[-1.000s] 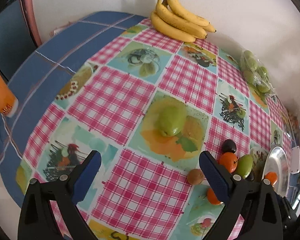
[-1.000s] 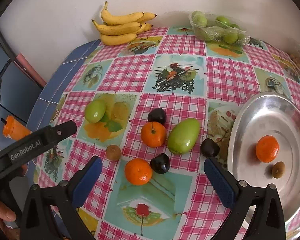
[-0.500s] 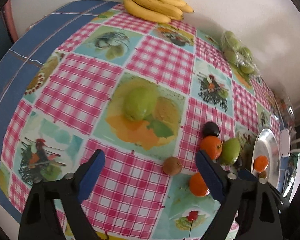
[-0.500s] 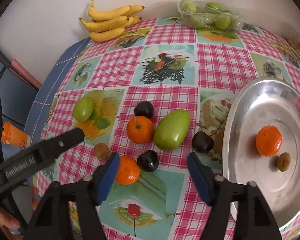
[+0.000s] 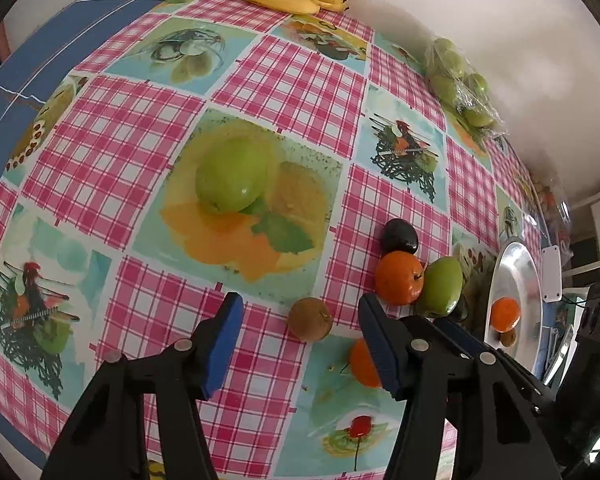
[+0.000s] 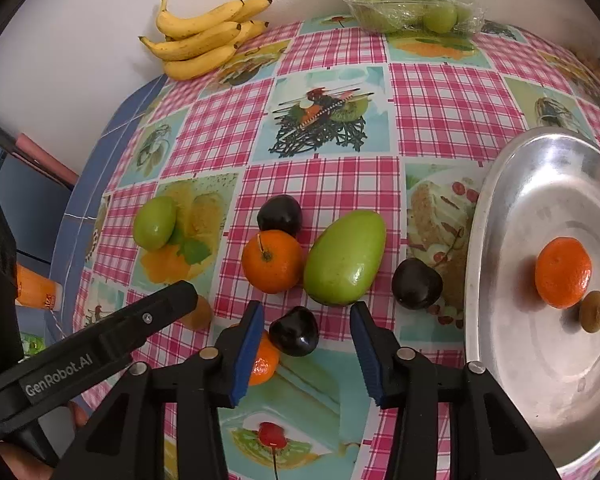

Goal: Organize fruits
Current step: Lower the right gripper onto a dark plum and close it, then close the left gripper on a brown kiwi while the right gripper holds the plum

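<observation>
Right gripper (image 6: 306,344) jaws closing, not touching dark plum (image 6: 294,331) between them, lower centre. Left gripper (image 5: 300,344) narrowing around small brown fruit (image 5: 310,319), apart.

I see the bananas (image 6: 203,40) at the counter's (image 6: 452,108) far edge, a pack of fruit (image 6: 412,12) to their right. A mango (image 6: 344,258) lies mid-counter, left of the tray (image 6: 500,360), which holds a tangerine (image 6: 563,273).

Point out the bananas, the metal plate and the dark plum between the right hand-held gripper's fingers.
bananas (image 6: 203,36), right wrist view, middle of the bunch
metal plate (image 6: 548,392), right wrist view, bare inner surface
dark plum (image 6: 293,331), right wrist view, centre of its top
</observation>
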Demonstrator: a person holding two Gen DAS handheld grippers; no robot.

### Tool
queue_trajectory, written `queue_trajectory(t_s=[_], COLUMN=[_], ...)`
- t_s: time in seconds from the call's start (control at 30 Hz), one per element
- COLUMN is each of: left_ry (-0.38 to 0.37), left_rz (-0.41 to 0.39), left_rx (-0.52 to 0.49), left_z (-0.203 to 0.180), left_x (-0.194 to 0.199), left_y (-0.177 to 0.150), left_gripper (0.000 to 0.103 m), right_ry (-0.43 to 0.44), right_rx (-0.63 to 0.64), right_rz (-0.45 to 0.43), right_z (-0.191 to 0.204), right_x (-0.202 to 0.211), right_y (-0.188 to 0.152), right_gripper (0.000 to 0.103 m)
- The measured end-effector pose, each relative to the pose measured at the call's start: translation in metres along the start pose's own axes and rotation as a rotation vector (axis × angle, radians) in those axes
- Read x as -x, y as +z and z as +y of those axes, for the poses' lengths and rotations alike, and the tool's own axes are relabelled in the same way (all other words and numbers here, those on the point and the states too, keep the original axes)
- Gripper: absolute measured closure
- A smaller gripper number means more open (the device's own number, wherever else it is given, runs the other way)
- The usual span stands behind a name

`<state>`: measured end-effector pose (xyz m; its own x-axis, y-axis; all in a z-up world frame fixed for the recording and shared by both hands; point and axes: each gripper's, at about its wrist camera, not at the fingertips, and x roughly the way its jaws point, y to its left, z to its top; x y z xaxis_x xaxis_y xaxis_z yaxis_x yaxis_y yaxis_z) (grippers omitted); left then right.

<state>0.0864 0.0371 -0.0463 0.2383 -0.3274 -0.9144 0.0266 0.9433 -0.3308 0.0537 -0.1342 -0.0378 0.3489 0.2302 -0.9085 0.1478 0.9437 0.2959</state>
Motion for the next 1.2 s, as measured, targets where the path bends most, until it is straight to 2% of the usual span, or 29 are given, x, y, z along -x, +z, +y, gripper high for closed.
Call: queue_trajectory(t_s=[0.47, 0.63, 1.2], left_ry=[-0.003, -0.011, -0.012], left_rz=[0.012, 0.013, 0.016], left_rx=[-0.003, 0.010, 0.037], left_z=[-0.003, -0.001, 0.003], left_x=[-0.006, -0.005, -0.006], left_y=[0.001, 0.001, 0.002], left_gripper=[0.045, 0.045, 0.045], right_ry=[0.035, 0.049, 0.074], right_rx=[-0.035, -0.038, -0.054], right_rz=[0.033, 0.041, 0.039], right_z=[-0.001, 0.001, -0.005], right_x=[-0.009, -0.011, -0.005], right_y=[-0.001, -0.002, -0.003], right_gripper=[0.066, 0.073, 0.075])
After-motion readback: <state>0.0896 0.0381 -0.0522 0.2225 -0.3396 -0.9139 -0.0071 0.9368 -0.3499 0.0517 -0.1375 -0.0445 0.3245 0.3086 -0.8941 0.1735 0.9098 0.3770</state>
